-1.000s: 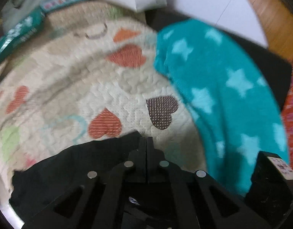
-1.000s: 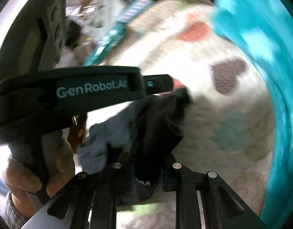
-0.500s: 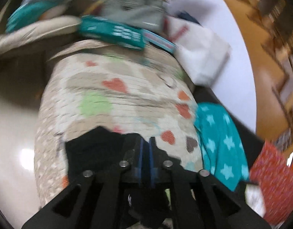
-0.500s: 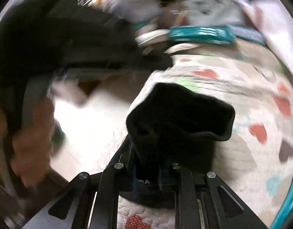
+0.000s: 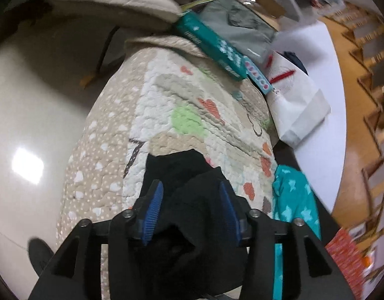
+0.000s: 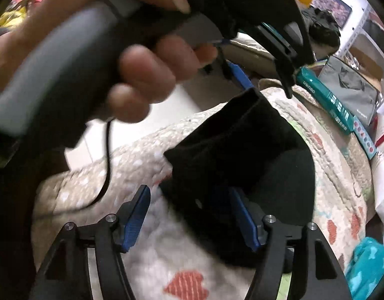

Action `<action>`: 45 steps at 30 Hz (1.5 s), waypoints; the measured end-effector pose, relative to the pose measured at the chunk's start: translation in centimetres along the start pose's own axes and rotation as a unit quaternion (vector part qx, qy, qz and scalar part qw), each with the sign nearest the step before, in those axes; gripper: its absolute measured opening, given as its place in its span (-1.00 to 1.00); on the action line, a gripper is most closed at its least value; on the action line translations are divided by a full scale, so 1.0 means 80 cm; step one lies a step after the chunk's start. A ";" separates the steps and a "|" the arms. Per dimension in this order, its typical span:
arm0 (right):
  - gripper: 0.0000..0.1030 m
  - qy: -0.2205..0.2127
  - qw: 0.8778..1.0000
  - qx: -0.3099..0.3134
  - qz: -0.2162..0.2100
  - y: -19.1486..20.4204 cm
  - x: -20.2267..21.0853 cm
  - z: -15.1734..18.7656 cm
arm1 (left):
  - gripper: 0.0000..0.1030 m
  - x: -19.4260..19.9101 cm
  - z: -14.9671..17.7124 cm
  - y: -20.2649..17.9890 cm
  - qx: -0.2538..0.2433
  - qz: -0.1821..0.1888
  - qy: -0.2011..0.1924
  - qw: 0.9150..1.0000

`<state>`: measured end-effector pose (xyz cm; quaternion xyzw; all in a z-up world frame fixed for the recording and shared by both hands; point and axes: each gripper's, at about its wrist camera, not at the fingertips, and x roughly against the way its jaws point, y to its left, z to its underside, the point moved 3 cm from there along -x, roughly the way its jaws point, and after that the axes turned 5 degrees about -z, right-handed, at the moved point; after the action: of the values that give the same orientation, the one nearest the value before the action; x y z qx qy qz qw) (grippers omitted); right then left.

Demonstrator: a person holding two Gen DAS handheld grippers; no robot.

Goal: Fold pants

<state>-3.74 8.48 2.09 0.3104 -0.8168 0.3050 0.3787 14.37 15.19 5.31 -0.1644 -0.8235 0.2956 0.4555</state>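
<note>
Best done by letting the cloth fall clear of both tools, then smoothing the top layer flat before any fresh grasp. Left gripper (image 5: 190,206) spread wide, blue pads (image 5: 152,210) apart with dark cloth bunched loosely between, nothing pinched. Right gripper (image 6: 192,221) likewise spread, its right pad against the cloth edge but gripping nothing. Black pants (image 6: 242,155) lying doubled on the quilted mat (image 5: 167,105), one folded edge standing up slightly, so worth pressing down. Mat cream with hearts and a green patch, draped over a rounded surface. Teal star fabric (image 5: 294,205) just beside on the right, a teal box (image 5: 212,45) at the far end, pale glossy floor (image 5: 41,100) to the left, wooden chairs (image 5: 367,57) beyond.
</note>
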 end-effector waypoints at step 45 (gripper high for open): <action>0.30 -0.015 0.860 -0.501 -0.100 -0.277 -0.033 0.065 | 0.22 -0.006 0.018 0.050 0.069 -0.103 -0.001 0.992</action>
<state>11.74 -8.38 3.07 0.1633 -0.8297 -0.1896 0.4989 13.42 17.55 1.90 -0.0461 -0.8141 0.3033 0.4930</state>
